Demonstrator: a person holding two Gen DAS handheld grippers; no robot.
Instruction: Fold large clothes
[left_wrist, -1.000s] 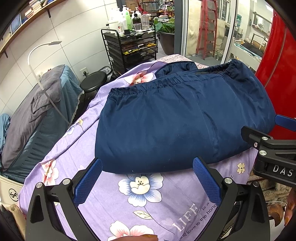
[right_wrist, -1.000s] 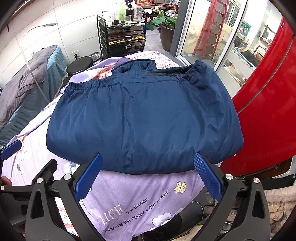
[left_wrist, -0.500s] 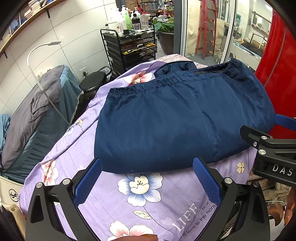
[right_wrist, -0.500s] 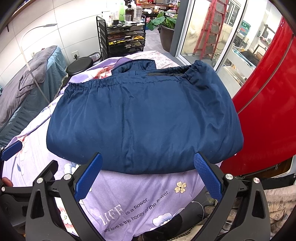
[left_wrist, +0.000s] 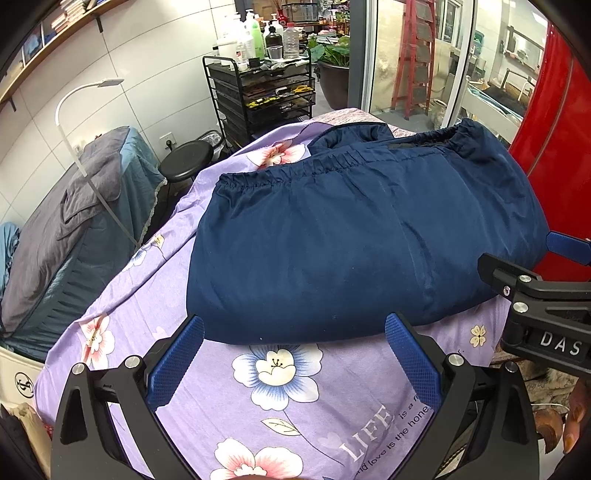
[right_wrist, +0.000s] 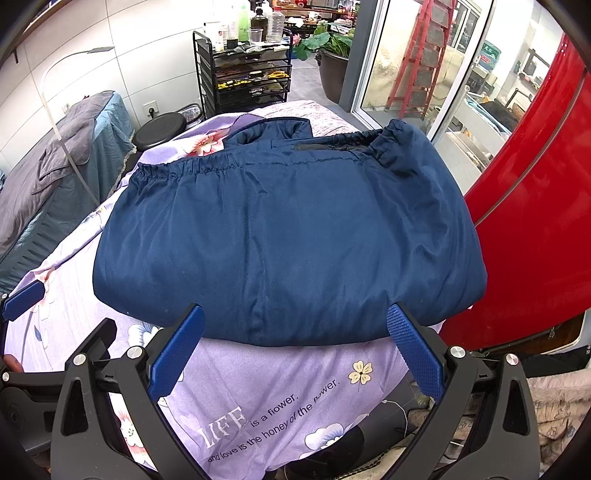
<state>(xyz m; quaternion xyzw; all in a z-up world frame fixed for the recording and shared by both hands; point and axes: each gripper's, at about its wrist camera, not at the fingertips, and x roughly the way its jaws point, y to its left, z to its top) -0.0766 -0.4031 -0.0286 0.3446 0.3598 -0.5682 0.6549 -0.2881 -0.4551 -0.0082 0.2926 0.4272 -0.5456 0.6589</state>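
Folded navy jacket (left_wrist: 354, 236) lies in a thick bundle on a purple flowered sheet (left_wrist: 280, 398) that covers the tabletop, its gathered elastic hem turned toward the far end and its rounded fold facing the cameras. The collar end pokes up behind the hem, near the far edge of the sheet.

Left tool (left_wrist: 293, 343) hangs just short of the near fold with its blue-padded fingers spread wide — nothing between them but sheet and a printed white flower. Right tool (right_wrist: 295, 332) is spread just as wide, its two fingertips level with the jacket's near edge and holding nothing; whether they touch the cloth cannot be told. In the left view the right tool's black frame shows at the right edge, beside the jacket's right end.

Printed words on the sheet read "LIFE is a flower" below the jacket. A red panel (right_wrist: 535, 206) stands close along the right side of the tabletop. Beyond the far end are a black stool (left_wrist: 186, 160), a black wire cart (left_wrist: 264, 96) loaded with bottles, and a red ladder (right_wrist: 417, 62) behind glass doors — off to the left, a grey-draped bed (left_wrist: 70, 221).
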